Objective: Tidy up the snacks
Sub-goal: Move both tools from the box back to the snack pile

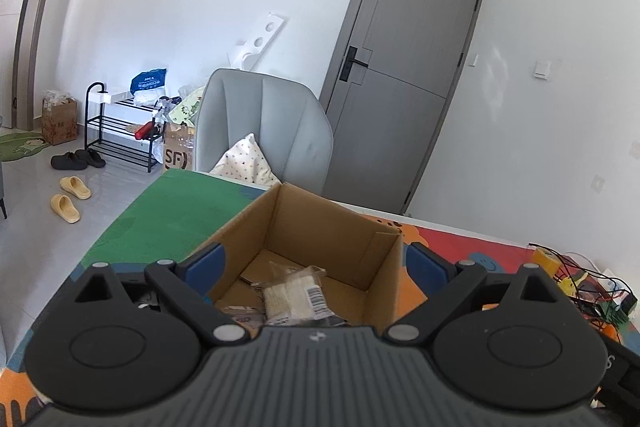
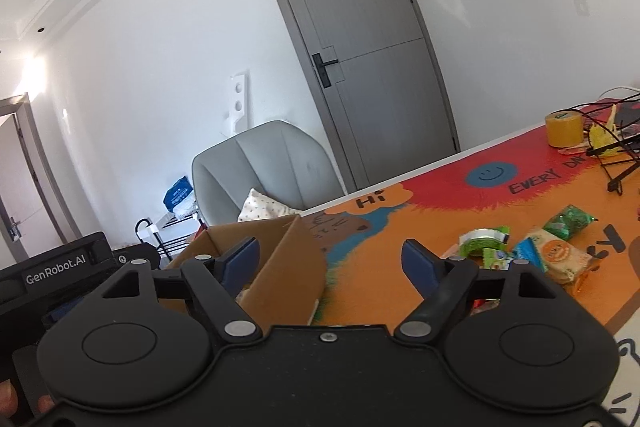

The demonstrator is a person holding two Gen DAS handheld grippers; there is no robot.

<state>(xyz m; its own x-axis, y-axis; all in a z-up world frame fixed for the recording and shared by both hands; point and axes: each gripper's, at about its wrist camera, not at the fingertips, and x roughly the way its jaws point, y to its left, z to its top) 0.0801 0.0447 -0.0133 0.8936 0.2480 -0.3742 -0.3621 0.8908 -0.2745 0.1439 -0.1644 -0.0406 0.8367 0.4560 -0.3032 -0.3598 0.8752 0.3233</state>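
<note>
An open cardboard box (image 1: 320, 227) stands on the colourful table mat (image 1: 180, 199). Several wrapped snacks lie inside it, among them a clear pack of pale biscuits (image 1: 296, 297). My left gripper (image 1: 316, 265) hovers over the box's near side, open, nothing between its blue pads (image 1: 208, 263). In the right wrist view the box (image 2: 280, 247) sits left of centre. My right gripper (image 2: 330, 261) is open and empty by its right wall. Loose snacks lie on the mat to the right: a green-and-white packet (image 2: 484, 239), a dark green one (image 2: 568, 221), an orange-labelled biscuit pack (image 2: 556, 255).
A yellow tape roll (image 2: 565, 129) and black cables (image 2: 616, 163) sit at the table's far right. A grey chair (image 1: 264, 131) with a cushion stands behind the table, a grey door (image 1: 404, 75) beyond. The left gripper's black body (image 2: 60, 263) shows beside the box.
</note>
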